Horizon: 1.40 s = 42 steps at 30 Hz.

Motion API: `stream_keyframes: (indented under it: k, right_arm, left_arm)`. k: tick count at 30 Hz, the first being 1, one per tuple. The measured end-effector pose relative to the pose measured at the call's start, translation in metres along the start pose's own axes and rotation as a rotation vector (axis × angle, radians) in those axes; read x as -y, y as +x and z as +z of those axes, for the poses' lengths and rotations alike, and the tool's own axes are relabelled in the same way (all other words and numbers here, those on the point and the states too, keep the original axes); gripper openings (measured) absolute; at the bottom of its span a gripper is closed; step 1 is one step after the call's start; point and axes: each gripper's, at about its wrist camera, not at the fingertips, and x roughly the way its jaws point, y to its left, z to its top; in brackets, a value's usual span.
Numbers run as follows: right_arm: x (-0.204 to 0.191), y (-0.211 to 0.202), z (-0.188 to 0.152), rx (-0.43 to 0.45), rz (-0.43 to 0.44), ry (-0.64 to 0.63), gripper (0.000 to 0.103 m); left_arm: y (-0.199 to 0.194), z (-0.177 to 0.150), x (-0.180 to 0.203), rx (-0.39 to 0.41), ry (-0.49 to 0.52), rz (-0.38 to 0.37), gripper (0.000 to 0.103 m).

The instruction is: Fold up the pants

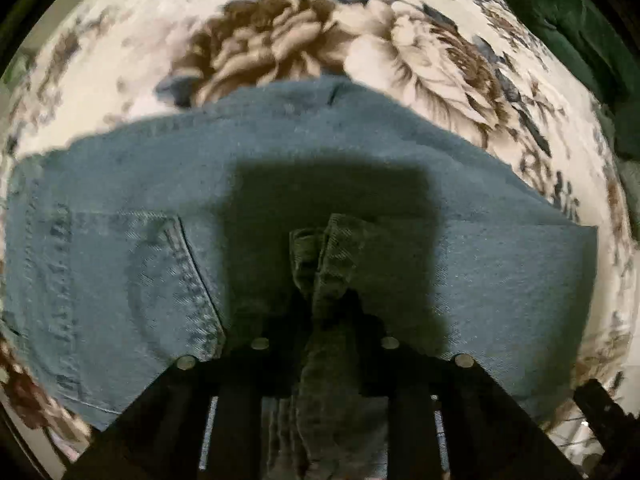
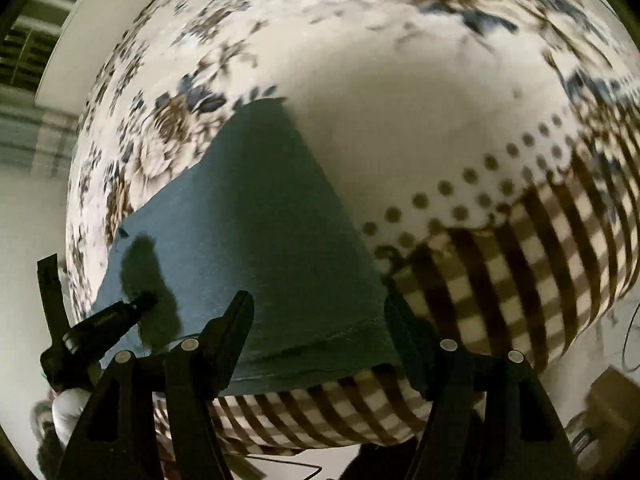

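Blue denim pants [image 1: 304, 152] lie flat on a floral bedspread [image 1: 256, 32], a back pocket [image 1: 160, 276] showing at the left. My left gripper [image 1: 324, 312] is shut on a bunched fold of the denim [image 1: 324, 256], held just above the flat part. In the right wrist view the pants [image 2: 256, 216] lie as a folded blue panel reaching toward the bed's near edge. My right gripper [image 2: 320, 312] is open and empty above that near end, its fingers [image 2: 236, 320] apart on either side. The left gripper [image 2: 100, 324] shows at the lower left.
The bedspread [image 2: 400, 120] has a dotted band and a brown checked border [image 2: 500, 272] along the near side. A dark green cloth [image 1: 560, 32] lies at the far right of the bed. Floor and a box [image 2: 604, 408] lie beyond the bed edge.
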Motion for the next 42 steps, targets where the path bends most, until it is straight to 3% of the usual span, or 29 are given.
stream_keyframes:
  k: [4, 6, 8, 9, 11, 13, 15, 16, 20, 25, 33, 35, 38, 40, 42]
  right_arm:
    - [0.004, -0.006, -0.007, -0.007, 0.018, 0.014, 0.07]
    - [-0.009, -0.002, -0.008, -0.012, 0.009, -0.009, 0.07]
    - [-0.028, 0.002, -0.007, -0.019, 0.002, -0.033, 0.07]
    - [-0.034, 0.001, -0.006, -0.024, 0.014, -0.047, 0.07]
    - [-0.057, 0.005, -0.004, -0.03, 0.03, -0.089, 0.07]
    - [-0.08, 0.017, -0.001, -0.067, 0.02, -0.169, 0.068]
    - [-0.093, 0.036, 0.0, -0.122, 0.012, -0.204, 0.049]
    - [-0.098, 0.05, -0.001, -0.167, -0.017, -0.224, 0.044]
    - [-0.105, 0.066, -0.019, -0.233, -0.095, -0.321, 0.044]
    - [-0.097, 0.056, -0.042, -0.252, -0.114, -0.389, 0.044]
    - [-0.079, 0.062, -0.068, -0.343, -0.166, -0.383, 0.044]
    - [-0.084, 0.044, -0.067, -0.308, -0.138, -0.378, 0.044]
    - [-0.094, 0.016, -0.058, -0.211, -0.092, -0.365, 0.045]
    - [-0.1, 0.013, -0.046, -0.168, -0.077, -0.345, 0.048]
    - [-0.103, 0.025, -0.037, -0.156, -0.118, -0.346, 0.049]
  left_arm:
    - [-0.025, 0.005, -0.002, 0.058, 0.001, -0.031, 0.012]
    - [-0.023, 0.01, -0.007, 0.03, -0.002, -0.032, 0.017]
    - [-0.019, 0.009, -0.013, -0.016, 0.012, 0.016, 0.017]
    - [-0.026, 0.005, -0.018, 0.044, -0.032, 0.033, 0.017]
    - [-0.046, -0.006, -0.025, 0.083, -0.065, 0.047, 0.019]
    - [-0.064, -0.018, -0.027, 0.122, -0.117, 0.006, 0.032]
    - [-0.067, -0.027, -0.013, 0.14, -0.109, -0.072, 0.057]
    - [-0.06, -0.028, -0.001, 0.129, -0.082, -0.07, 0.06]
    - [-0.012, -0.042, 0.036, 0.016, 0.045, 0.023, 0.06]
    - [-0.014, -0.075, 0.034, 0.059, 0.125, 0.114, 0.06]
    - [-0.016, -0.094, 0.001, 0.004, 0.024, 0.052, 0.064]
    - [-0.03, -0.096, -0.001, -0.002, 0.014, 0.056, 0.063]
    - [-0.062, -0.092, -0.003, 0.063, -0.028, 0.031, 0.063]
    - [-0.076, -0.083, -0.003, 0.11, -0.053, 0.0, 0.063]
    - [-0.068, -0.077, 0.002, 0.115, -0.055, 0.002, 0.063]
